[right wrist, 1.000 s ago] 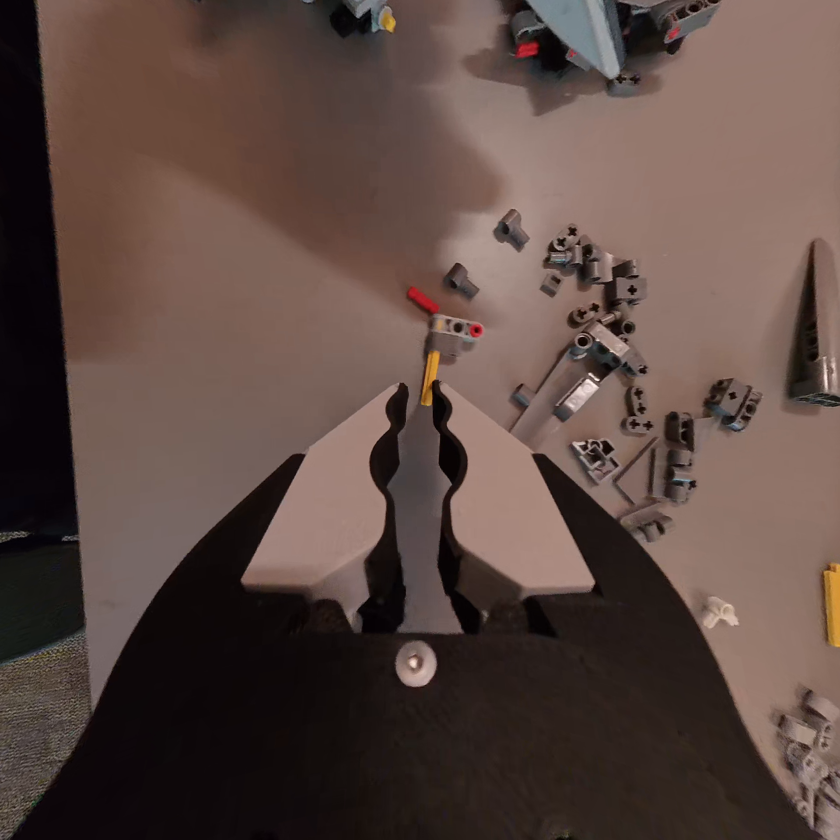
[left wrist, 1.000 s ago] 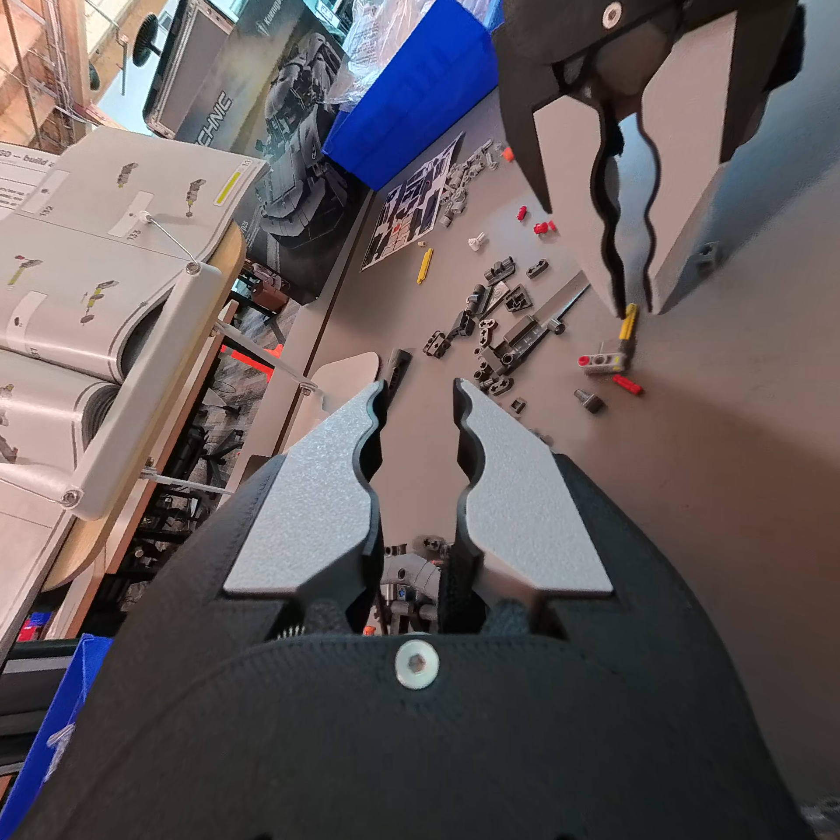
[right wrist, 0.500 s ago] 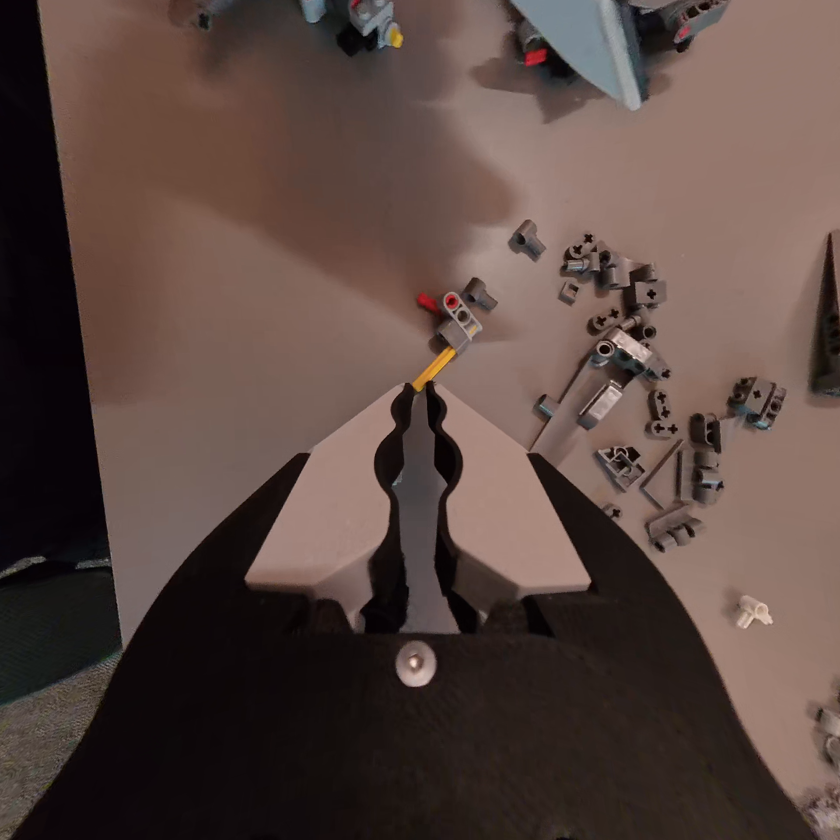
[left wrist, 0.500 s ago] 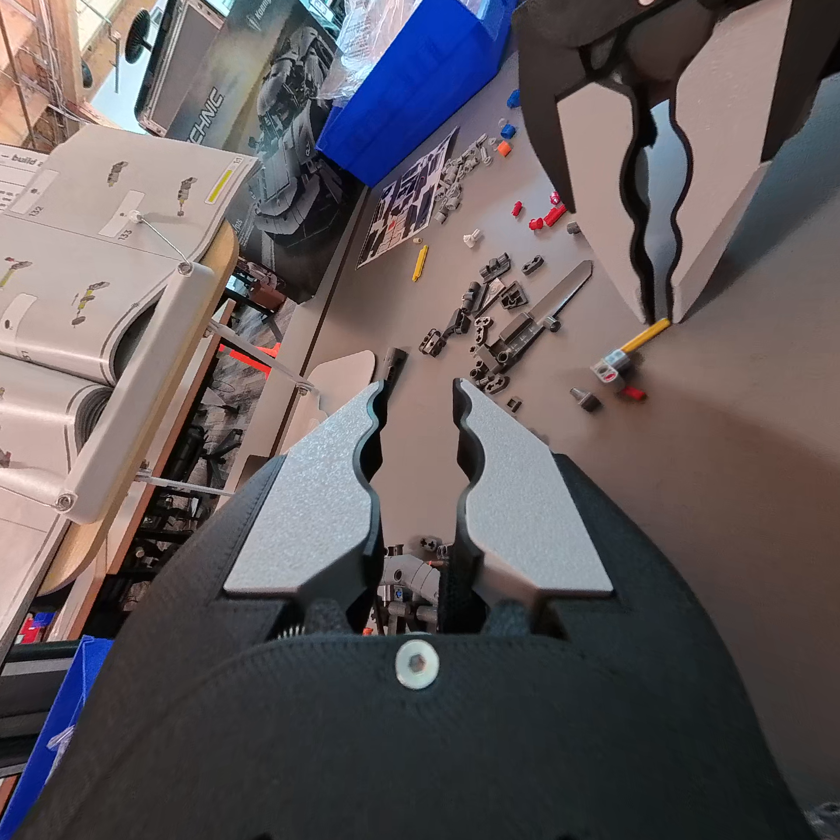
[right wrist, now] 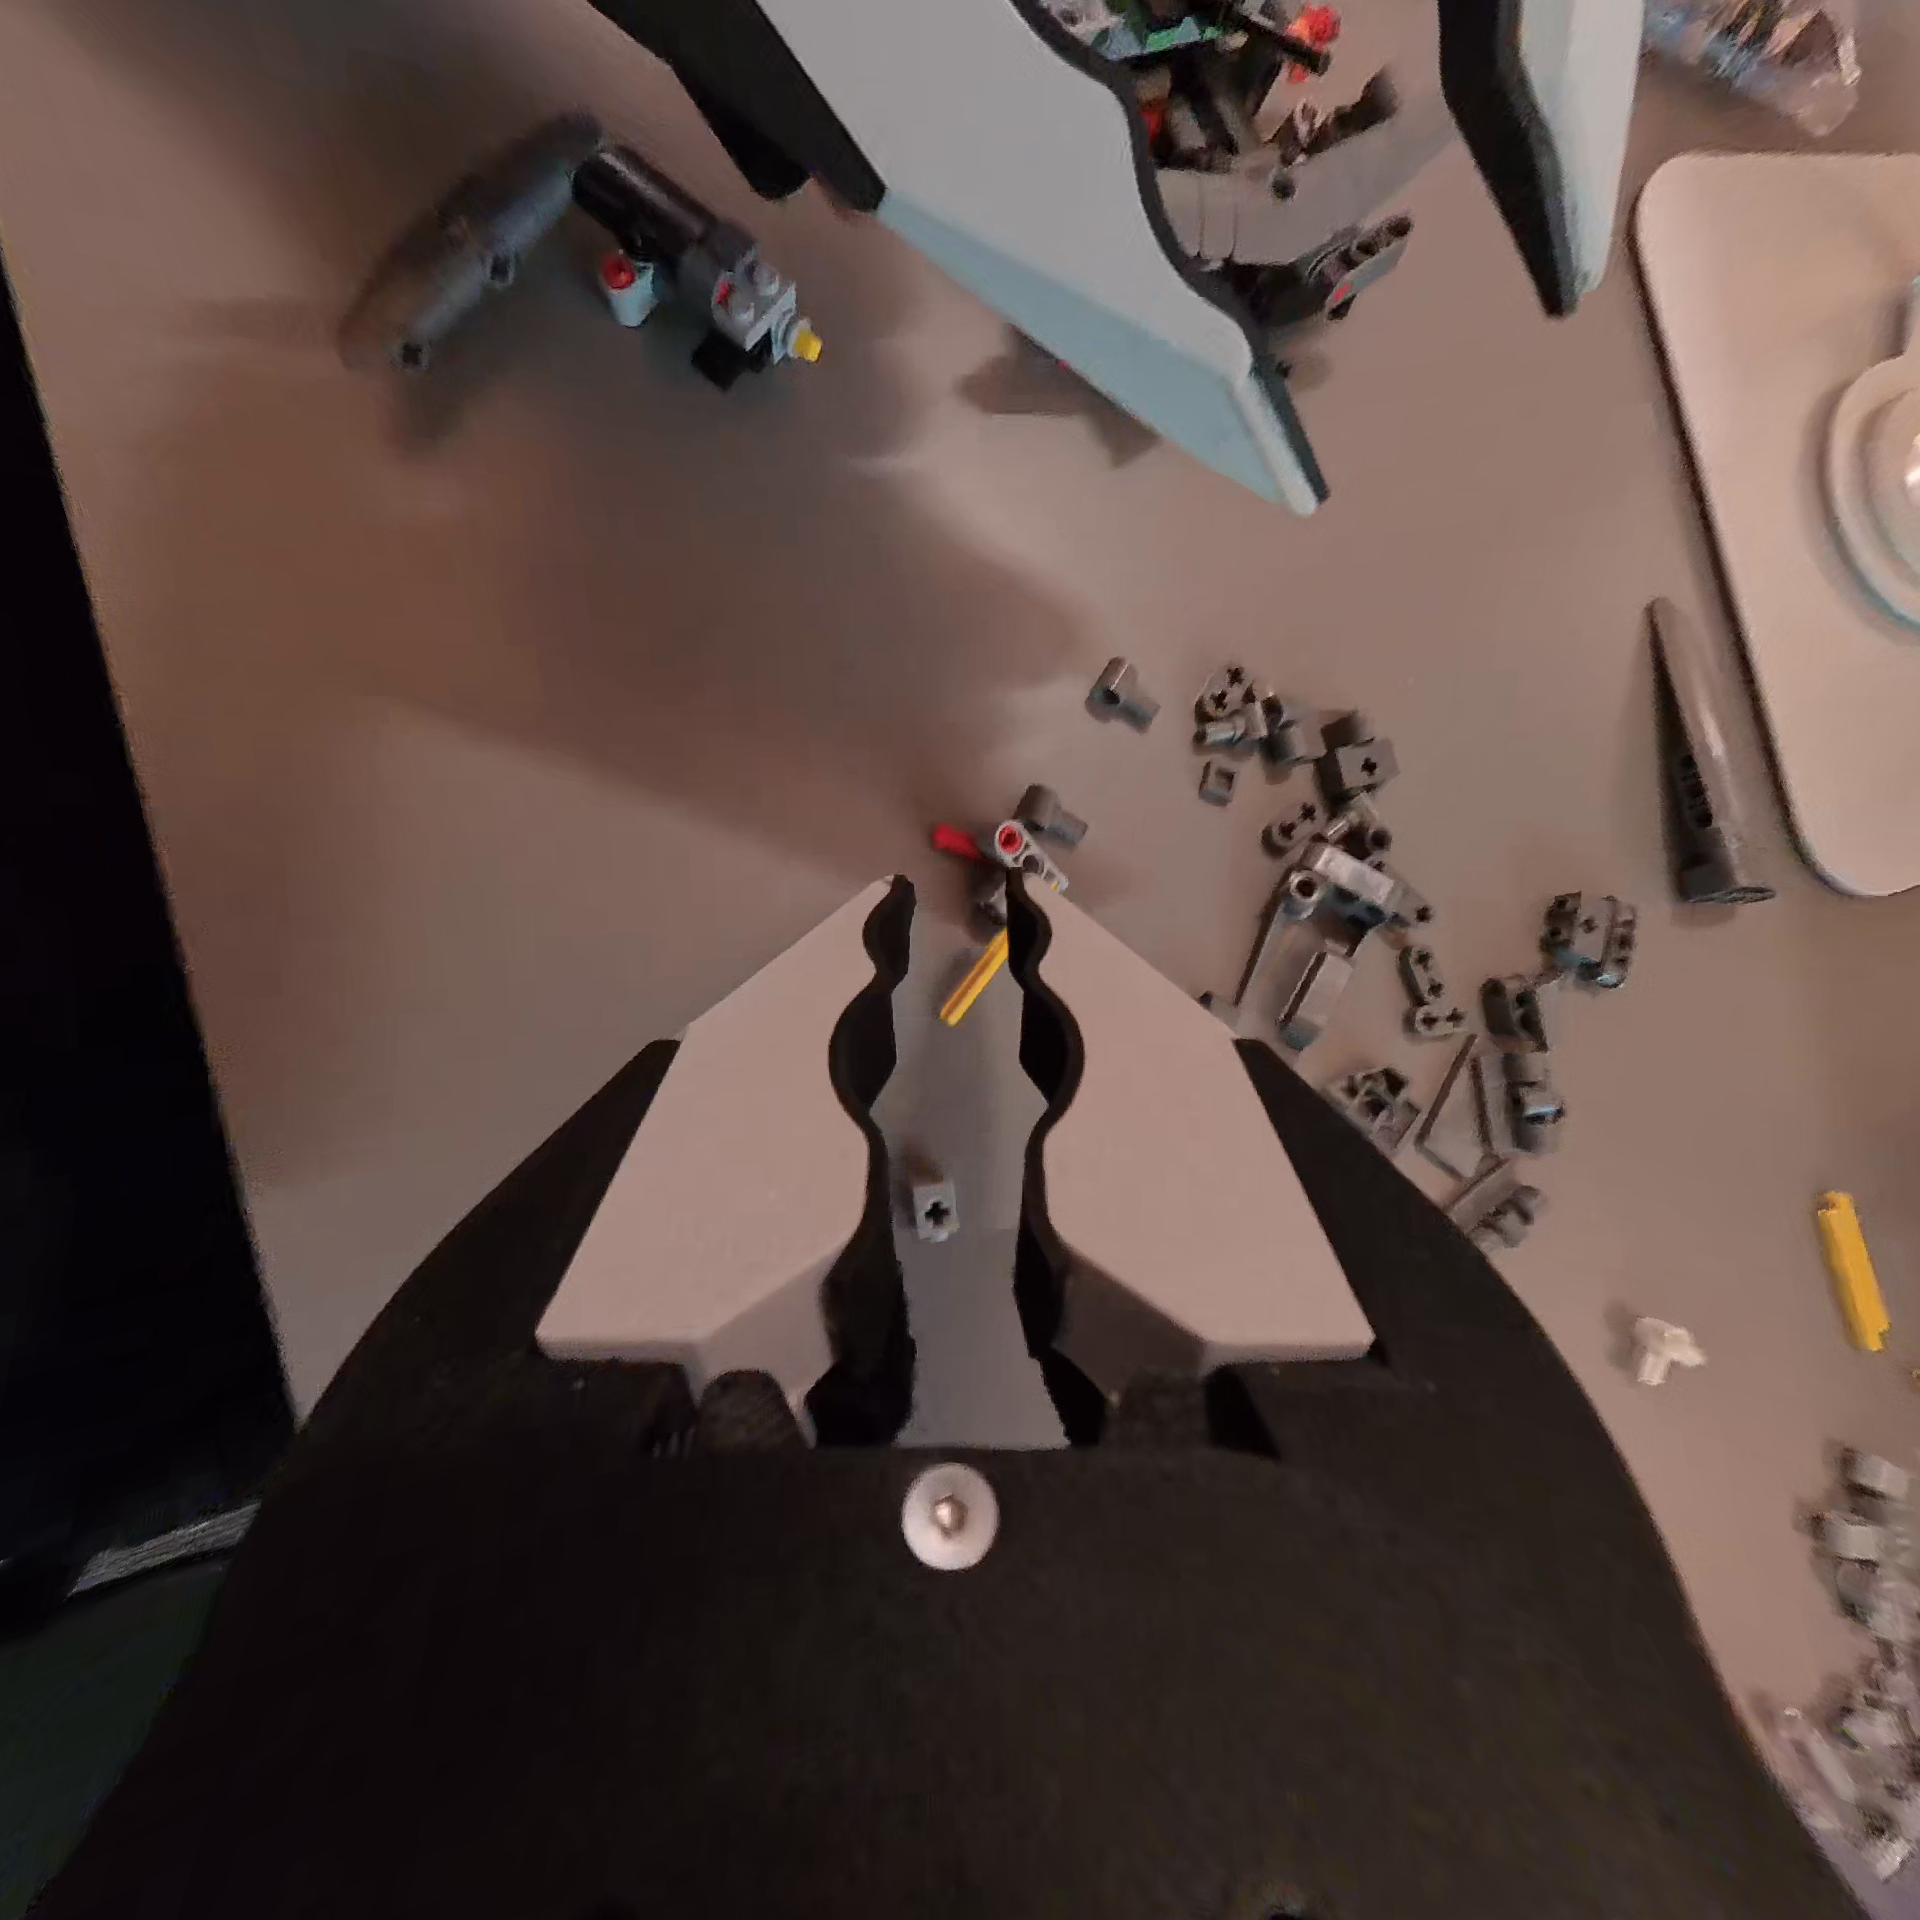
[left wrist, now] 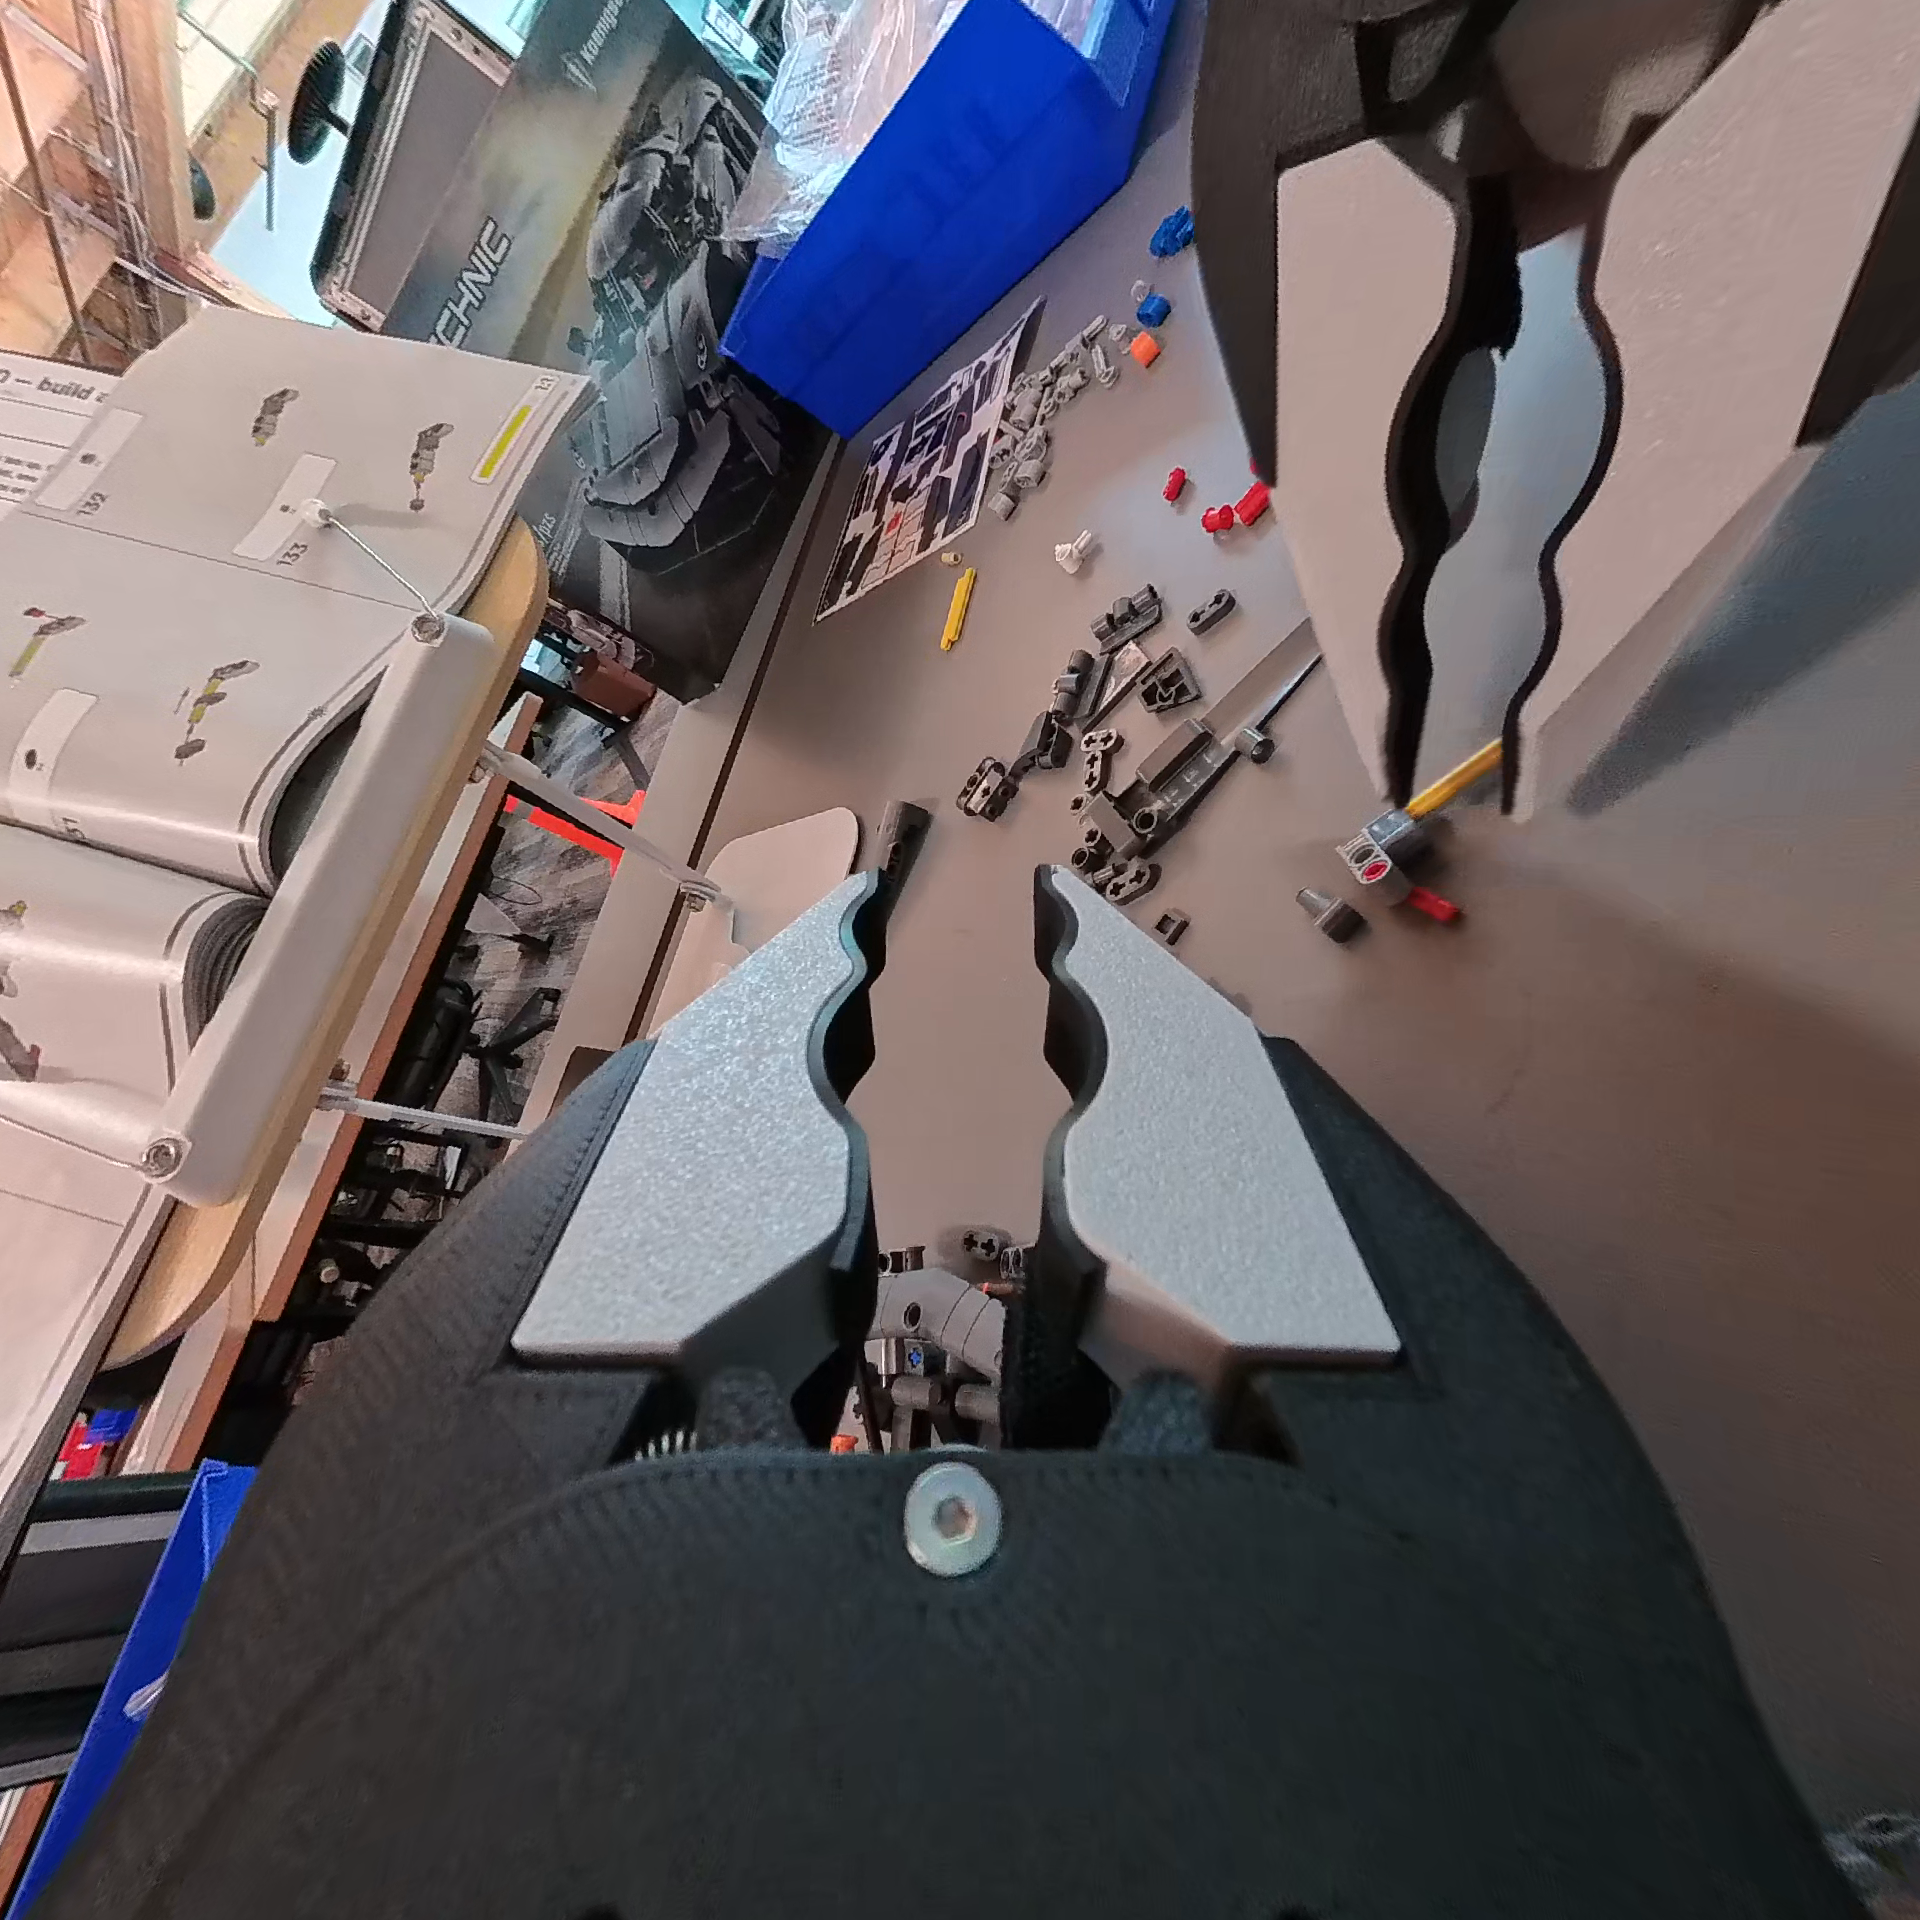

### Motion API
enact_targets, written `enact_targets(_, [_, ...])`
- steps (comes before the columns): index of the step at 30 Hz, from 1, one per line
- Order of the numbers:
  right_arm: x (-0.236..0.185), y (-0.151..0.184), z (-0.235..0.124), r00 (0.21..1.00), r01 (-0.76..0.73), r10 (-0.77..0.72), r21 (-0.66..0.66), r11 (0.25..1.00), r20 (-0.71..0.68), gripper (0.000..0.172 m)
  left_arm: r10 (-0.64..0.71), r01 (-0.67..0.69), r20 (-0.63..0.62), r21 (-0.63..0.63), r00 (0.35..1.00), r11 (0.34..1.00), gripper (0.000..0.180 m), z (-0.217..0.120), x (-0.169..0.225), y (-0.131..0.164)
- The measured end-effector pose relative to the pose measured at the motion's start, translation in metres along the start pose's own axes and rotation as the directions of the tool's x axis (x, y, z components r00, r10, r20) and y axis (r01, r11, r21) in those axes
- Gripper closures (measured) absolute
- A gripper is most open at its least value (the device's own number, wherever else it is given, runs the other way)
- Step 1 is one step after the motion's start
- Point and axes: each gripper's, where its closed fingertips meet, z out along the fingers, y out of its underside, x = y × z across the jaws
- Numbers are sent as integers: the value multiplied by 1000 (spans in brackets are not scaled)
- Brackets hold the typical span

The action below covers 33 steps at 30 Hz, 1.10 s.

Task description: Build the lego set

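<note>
My right gripper is open and low over the grey table. A yellow axle lies between its pads, close to the right one, and neither pad presses on it. The axle's far end sits in a light grey connector with a red pin. A red pin lies beside it. The left wrist view shows the same: the right gripper straddles the axle. My left gripper is shut deep in its jaws on a grey model assembly. Its fingers show it too.
A pile of dark grey parts lies right of my right gripper. A small grey connector, a yellow beam, a dark pointed panel and a small sub-assembly lie around. A blue bin and a booklet on a stand stand behind. The small grey connector is closer to my right gripper, around 6 cm from its tips; the left tips are 12 cm off.
My right gripper pinched the tip of the yellow axle and turned it with its connector. It has now opened and moved forward over the axle. My left gripper has kept still.
</note>
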Motion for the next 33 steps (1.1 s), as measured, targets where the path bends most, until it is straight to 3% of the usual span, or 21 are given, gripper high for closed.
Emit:
enact_targets(5, [12, -2, 13, 986, 114, -116, -21, 993, -119, 159, 7, -7, 9, 5, 1000, 1000, 154, -2, -1, -2])
enact_targets(13, [16, -2, 18, 984, 149, -152, -35, 988, -94, 172, 16, -16, 10, 8, 1000, 1000, 154, -4, -2, -3])
enact_targets(23, [23, -7, 4, 992, 84, -78, 52, 995, -101, 172, 10, -10, 3, 6, 1000, 1000, 154, -3, 0, -3])
enact_targets(33, [37, -22, -25, 992, -80, 102, 260, 962, -71, 172, 8, -8, -8, 12, 1000, 1000, 154, -3, 2, -5])
